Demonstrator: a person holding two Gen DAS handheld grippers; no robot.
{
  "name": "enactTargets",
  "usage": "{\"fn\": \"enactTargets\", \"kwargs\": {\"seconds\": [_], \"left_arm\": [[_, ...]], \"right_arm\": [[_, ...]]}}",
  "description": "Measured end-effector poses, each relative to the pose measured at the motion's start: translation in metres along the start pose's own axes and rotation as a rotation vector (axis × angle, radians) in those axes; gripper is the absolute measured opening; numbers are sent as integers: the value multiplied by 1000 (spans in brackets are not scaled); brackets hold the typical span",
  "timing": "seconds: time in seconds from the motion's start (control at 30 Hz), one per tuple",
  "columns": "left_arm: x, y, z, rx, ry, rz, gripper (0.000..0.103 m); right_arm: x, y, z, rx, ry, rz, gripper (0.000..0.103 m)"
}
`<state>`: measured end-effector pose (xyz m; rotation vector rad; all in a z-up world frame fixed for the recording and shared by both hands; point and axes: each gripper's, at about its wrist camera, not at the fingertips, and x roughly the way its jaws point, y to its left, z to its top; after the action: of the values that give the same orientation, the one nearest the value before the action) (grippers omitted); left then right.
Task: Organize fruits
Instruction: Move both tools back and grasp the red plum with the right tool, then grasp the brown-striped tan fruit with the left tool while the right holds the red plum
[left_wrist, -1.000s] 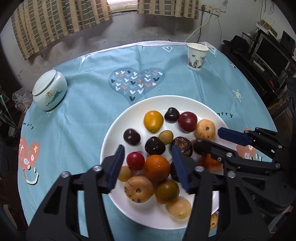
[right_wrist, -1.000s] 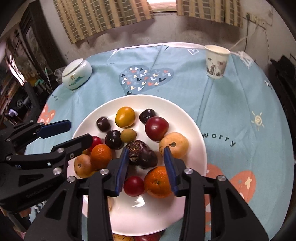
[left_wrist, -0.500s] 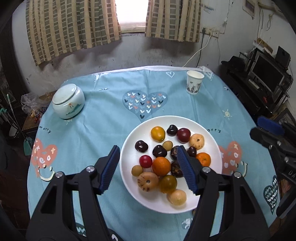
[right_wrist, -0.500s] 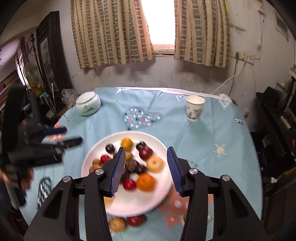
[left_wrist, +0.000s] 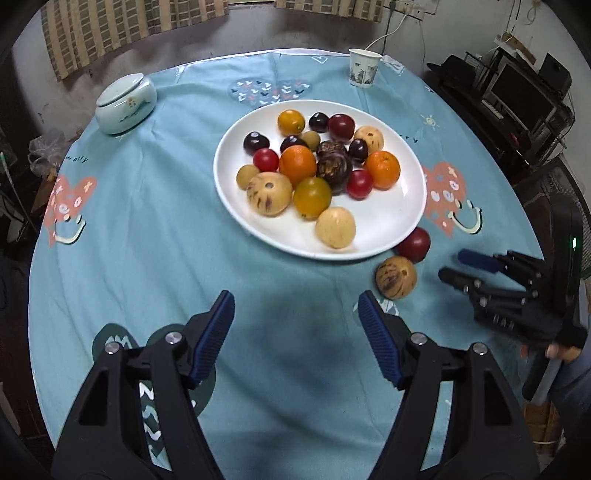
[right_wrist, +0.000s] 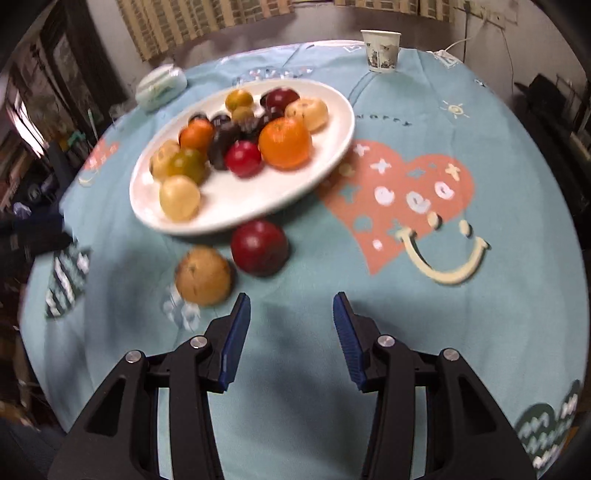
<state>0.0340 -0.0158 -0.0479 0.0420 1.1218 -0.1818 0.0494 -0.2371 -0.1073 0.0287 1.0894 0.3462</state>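
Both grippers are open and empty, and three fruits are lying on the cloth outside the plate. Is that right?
Not quite: only two fruits lie off the plate, a dark red fruit and a speckled brown fruit, as the right wrist view shows. The left gripper and right gripper are indeed open and empty.

Two near-edge wrist views, plate (left_wrist: 402, 218) (right_wrist: 258, 206) shared.

One plate (left_wrist: 402, 218) is seen, holding sixteen fruits. Two more fruits are counted on the cloth (left_wrist: 147, 240): one red (left_wrist: 414, 244), one brown (left_wrist: 396, 277). One cup (left_wrist: 364, 67) and one lidded jar (left_wrist: 125, 102) are noted. Two grippers are counted, left (left_wrist: 295, 332) and right (right_wrist: 291, 328).
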Motion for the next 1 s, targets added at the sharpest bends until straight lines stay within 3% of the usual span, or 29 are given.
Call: {"fn": "enactTargets", "kwargs": {"seconds": [0.27,0.4,0.47,0.53,1.0], "left_arm": [[-10,-1,-9,-42,-11,24,71],[-7,-6,-15,-47,2,24,71],[-5,-10,-17,-45,9,24,71],[-1,-17,-17,-39,17,17,71],[42,-85,-3,50,29,-52,71]], "right_arm": [[23,7,27,-28,33,82,48],[39,8,32,-46,63,80,47],[46,11,34,-61,84,81,39],[46,16,34,-84,89,67,38],[-13,-31,-4,5,27,46,38]]}}
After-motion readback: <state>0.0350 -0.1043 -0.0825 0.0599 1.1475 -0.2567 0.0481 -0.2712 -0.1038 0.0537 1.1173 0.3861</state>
